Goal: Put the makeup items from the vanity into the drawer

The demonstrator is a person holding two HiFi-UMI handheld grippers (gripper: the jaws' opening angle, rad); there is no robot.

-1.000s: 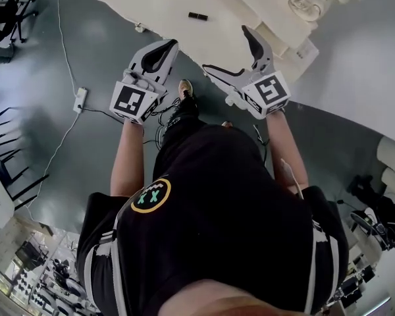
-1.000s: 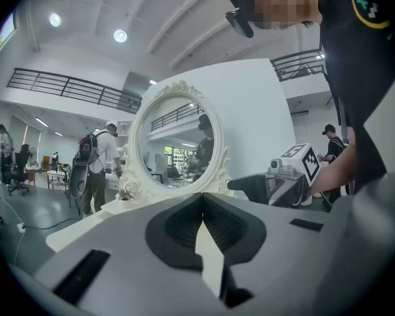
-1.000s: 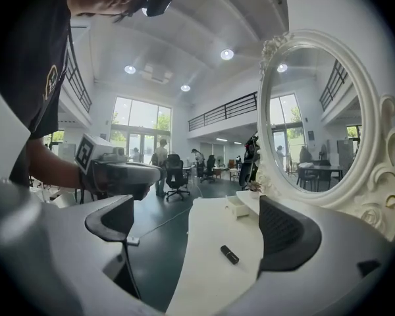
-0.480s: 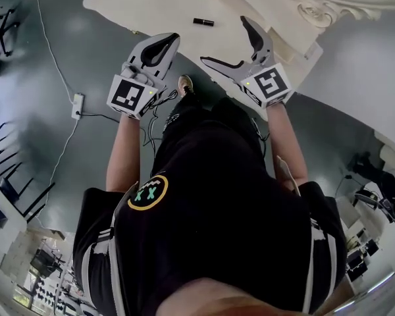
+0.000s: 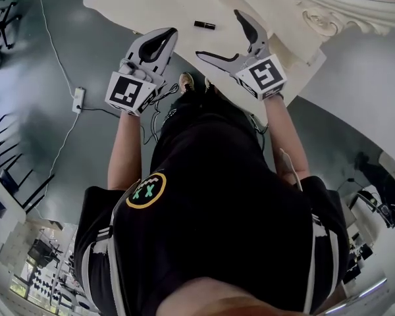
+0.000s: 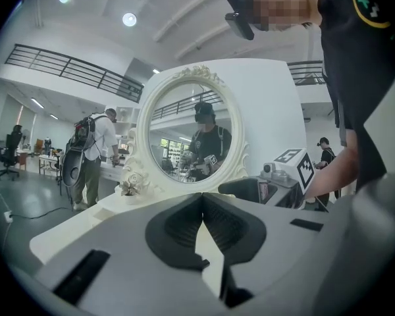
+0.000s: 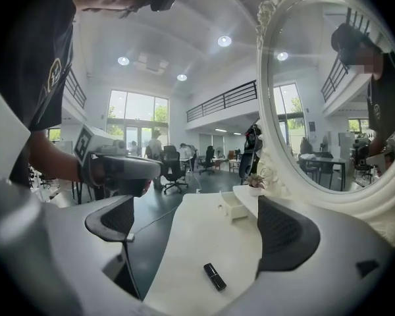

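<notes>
A small black lipstick tube [image 5: 205, 25] lies on the cream vanity top [image 5: 158, 5]; it shows again between my right jaws in the right gripper view, as the lipstick [image 7: 214, 276]. My right gripper [image 5: 221, 38] is open and hovers just short of the tube, with nothing in it. My left gripper [image 5: 162, 37] is shut and empty, held beside the right one over the vanity's front edge. A small white drawer [image 7: 232, 205] stands pulled open farther along the vanity, below the oval mirror [image 7: 329, 110].
The ornate mirror [image 6: 184, 137] rises behind the vanity, with a small potted plant [image 7: 253, 182] at its foot. A power strip and cable [image 5: 78, 99] lie on the grey floor to the left. Office chairs and people stand in the hall beyond.
Both grippers have moved forward toward the vanity. The right gripper's open jaws are now closer to the lipstick. The left gripper stays shut.
</notes>
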